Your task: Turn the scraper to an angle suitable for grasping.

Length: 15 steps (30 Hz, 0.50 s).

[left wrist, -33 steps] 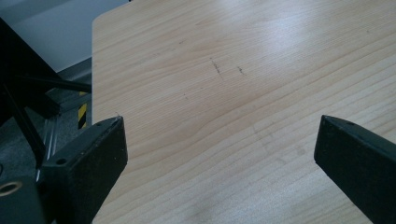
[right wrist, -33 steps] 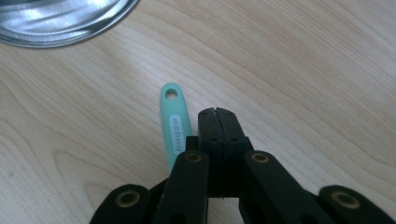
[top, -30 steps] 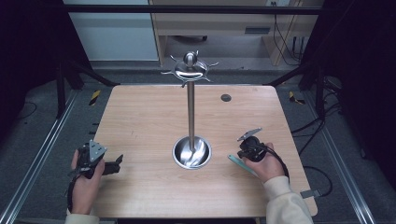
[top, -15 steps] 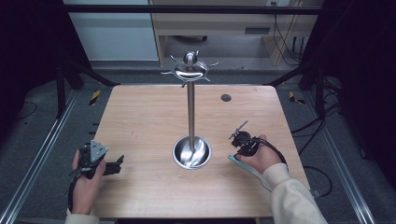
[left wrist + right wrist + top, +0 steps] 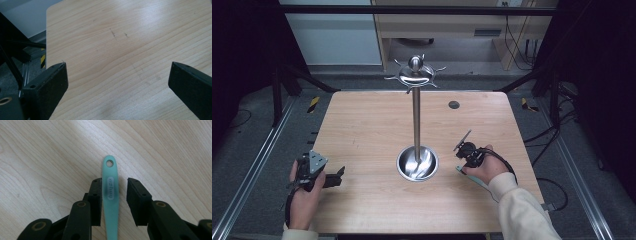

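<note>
High view: a wooden table (image 5: 362,130) carries a metal stand (image 5: 416,120), whose upright pole rises from a round shiny base (image 5: 417,164) to a hooked top. A small dark disc (image 5: 454,104) lies on the far part of the table, well apart from the stand.

The left hand (image 5: 304,192) enters from the bottom edge and rests at the near left edge of the table, forearm pointing away from the person. It holds the left gripper (image 5: 337,175) low and roughly level, jaws aimed rightward toward the stand's base. In the left gripper view its jaws stand wide apart over bare wood, with nothing between them.

The right hand (image 5: 484,167), in a pale sleeve (image 5: 522,212), reaches in diagonally from the lower right, just beside the base. The right gripper (image 5: 463,150) is tipped downward at the table. In the right gripper view the right gripper's jaws straddle a teal handle (image 5: 111,195) lying flat on the wood, its eyelet end pointing away beyond the tips. The left jaw touches the handle; a narrow gap remains at the right jaw, so the tongs are narrowed but not clamped.
</note>
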Each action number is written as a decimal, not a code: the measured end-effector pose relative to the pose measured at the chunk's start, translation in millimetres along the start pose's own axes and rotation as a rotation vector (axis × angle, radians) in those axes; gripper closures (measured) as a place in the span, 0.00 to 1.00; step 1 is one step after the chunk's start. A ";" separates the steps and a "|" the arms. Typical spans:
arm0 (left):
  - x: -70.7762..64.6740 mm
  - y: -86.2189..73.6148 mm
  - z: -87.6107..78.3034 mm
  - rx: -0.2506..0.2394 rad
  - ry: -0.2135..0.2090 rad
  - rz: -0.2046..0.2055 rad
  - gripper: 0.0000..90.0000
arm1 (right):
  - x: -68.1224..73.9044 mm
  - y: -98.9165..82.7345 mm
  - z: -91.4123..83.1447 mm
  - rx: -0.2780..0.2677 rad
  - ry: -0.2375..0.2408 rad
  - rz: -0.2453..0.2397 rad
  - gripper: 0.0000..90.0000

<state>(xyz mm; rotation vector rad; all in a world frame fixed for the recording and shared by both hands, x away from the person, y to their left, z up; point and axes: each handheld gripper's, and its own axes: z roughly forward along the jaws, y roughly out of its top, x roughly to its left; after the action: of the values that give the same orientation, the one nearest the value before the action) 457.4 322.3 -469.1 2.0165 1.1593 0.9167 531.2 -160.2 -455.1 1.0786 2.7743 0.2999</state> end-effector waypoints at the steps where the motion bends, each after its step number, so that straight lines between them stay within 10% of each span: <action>1: -0.1 -0.1 0.2 -0.001 0.000 -0.001 0.03 | -0.7 -0.3 0.2 -0.009 0.007 -0.002 0.74; 15: -0.6 0.0 0.5 0.001 -0.002 0.005 0.03 | -0.7 -0.3 7.4 0.021 0.022 -0.001 0.76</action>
<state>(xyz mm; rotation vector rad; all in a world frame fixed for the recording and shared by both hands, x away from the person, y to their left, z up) 457.6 321.7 -469.5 2.0220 1.1540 0.9164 533.0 -159.9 -462.3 1.0846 2.8036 0.2844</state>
